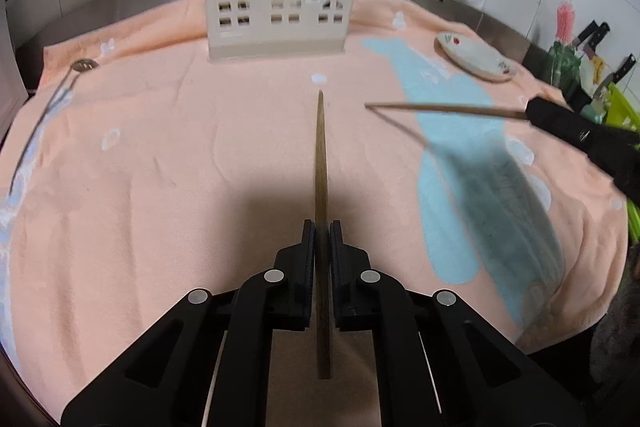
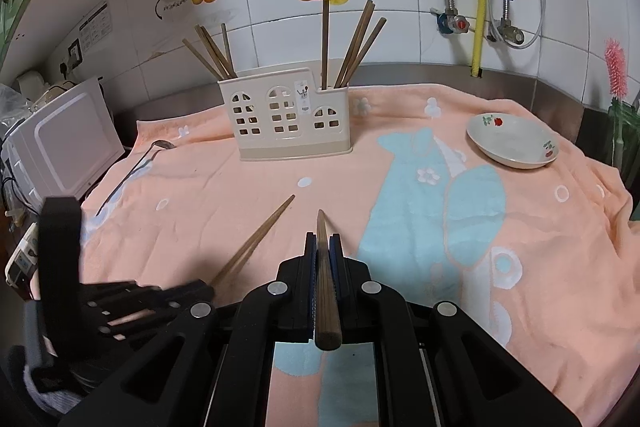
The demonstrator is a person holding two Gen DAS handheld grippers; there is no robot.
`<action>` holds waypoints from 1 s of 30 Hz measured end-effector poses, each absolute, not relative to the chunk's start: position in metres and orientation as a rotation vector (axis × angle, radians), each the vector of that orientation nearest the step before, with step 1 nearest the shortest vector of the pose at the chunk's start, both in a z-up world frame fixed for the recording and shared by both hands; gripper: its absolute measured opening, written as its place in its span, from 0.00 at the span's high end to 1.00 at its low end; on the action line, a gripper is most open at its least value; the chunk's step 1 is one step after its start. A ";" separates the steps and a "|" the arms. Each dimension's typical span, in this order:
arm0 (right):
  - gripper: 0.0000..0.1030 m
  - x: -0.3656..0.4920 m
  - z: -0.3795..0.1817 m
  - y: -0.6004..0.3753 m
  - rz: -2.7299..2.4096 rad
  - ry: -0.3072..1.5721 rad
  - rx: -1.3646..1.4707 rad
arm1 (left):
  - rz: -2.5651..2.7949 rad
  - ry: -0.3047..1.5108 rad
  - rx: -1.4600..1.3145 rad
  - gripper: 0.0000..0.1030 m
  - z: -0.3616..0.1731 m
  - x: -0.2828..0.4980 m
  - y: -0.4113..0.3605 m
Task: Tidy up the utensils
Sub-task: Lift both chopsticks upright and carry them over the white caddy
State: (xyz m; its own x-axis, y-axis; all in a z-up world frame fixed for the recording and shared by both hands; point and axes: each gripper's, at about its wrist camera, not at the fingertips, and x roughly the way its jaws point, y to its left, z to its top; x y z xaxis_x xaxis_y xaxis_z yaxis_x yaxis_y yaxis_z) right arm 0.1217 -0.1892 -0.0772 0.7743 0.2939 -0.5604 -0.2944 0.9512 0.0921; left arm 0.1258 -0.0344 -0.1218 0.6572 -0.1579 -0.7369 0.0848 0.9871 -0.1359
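Note:
My left gripper [image 1: 321, 227] is shut on a brown wooden chopstick [image 1: 321, 155] that points ahead toward the cream utensil holder [image 1: 276, 13]. The holder stands at the back of the peach towel [image 1: 160, 167] with chopsticks in its left and right compartments. My right gripper [image 2: 323, 239] is shut on a second chopstick [image 2: 325, 275], tip forward. In the left wrist view that right gripper [image 1: 532, 113] comes in from the right with its chopstick [image 1: 444, 109] held level above the towel. The right wrist view shows the left gripper [image 2: 206, 287] low at the left with its chopstick [image 2: 256, 239].
A slotted metal spoon [image 1: 48, 103] lies on the towel's left side. A white dish with a red flower [image 2: 512, 141] sits at the back right. A white appliance [image 2: 64, 143] stands left of the towel. Knives [image 1: 596, 39] and pipes line the tiled wall.

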 end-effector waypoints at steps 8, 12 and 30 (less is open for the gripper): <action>0.94 0.122 -0.070 -0.189 0.326 0.591 -0.010 | -0.150 0.708 -0.094 0.94 -0.075 0.117 -0.019; 0.94 0.124 -0.066 -0.188 0.333 0.588 -0.012 | -0.168 0.654 -0.095 0.94 -0.056 0.114 -0.016; 0.94 0.165 0.000 -0.178 0.457 0.582 -0.076 | -0.200 0.614 -0.067 0.94 -0.006 0.143 -0.006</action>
State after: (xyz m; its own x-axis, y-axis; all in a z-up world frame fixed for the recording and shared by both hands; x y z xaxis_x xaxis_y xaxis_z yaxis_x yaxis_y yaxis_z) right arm 0.1648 -0.1779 -0.0002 0.7387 0.3952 -0.5460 -0.4375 0.8974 0.0577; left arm 0.1432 -0.0055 -0.0063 0.7985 -0.2065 -0.5654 0.1667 0.9784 -0.1219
